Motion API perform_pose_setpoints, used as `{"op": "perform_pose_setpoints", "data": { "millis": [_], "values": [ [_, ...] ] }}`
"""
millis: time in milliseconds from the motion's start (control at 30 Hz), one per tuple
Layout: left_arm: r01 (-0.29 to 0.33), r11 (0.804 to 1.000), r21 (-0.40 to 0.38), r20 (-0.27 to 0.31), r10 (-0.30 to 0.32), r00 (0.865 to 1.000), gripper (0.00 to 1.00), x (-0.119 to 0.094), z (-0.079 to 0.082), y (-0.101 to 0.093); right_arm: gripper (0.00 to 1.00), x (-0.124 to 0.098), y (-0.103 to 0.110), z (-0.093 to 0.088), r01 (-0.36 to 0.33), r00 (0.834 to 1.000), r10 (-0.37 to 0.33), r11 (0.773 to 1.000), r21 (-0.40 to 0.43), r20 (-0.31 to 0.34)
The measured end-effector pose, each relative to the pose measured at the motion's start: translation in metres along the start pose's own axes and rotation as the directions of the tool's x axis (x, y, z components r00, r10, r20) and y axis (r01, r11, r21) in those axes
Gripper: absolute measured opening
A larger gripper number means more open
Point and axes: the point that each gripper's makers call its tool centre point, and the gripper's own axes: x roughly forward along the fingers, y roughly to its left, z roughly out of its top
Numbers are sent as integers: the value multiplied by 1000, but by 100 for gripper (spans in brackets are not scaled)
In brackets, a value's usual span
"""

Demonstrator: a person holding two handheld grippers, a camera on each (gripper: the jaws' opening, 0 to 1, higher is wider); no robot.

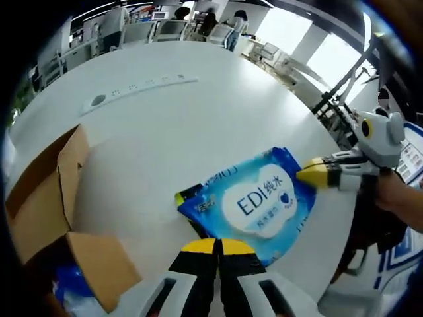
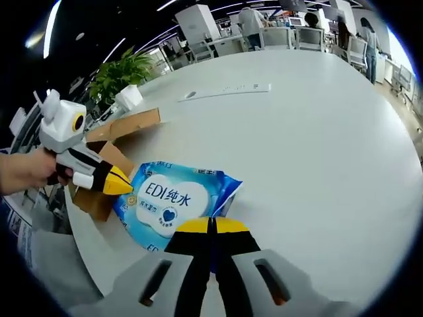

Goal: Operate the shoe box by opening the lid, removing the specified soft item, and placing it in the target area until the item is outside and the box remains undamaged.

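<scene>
A blue pack of wet wipes (image 1: 254, 201) lies flat on the white tabletop (image 1: 198, 125), outside the open cardboard shoe box (image 1: 46, 191), whose flaps stand up and whose walls look uncrushed. In the left gripper view, the left gripper (image 1: 217, 247) has its yellow-tipped jaws pressed together at the pack's near edge, apparently pinching that edge, though the contact is partly hidden; the right gripper (image 1: 309, 174) reaches in from the right, its yellow tip touching the pack's far corner. In the right gripper view, the right gripper (image 2: 211, 226) likewise shows its jaws closed together over the pack's (image 2: 173, 201) edge, while the left gripper (image 2: 122, 183), held in a hand (image 2: 26, 172), meets the opposite side just in front of the box (image 2: 112, 142). Holding the soft pack at both ends seems meant to keep it flat and steady as it is laid down. More blue packaging (image 1: 73, 284) shows inside the box. Judging by the layout, the removal is done and only release remains. A power strip (image 2: 225, 91) lies well apart, further across the tabletop.
</scene>
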Motion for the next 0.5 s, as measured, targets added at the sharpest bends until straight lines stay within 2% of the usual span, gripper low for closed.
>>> {"op": "perform_pose_setpoints", "data": {
  "millis": [500],
  "values": [
    [4,1000,0,14,-4,1000,1,1,-1,0,0,0,-2,-3,2,1000,-2,1000,-21,-8]
  ]
}}
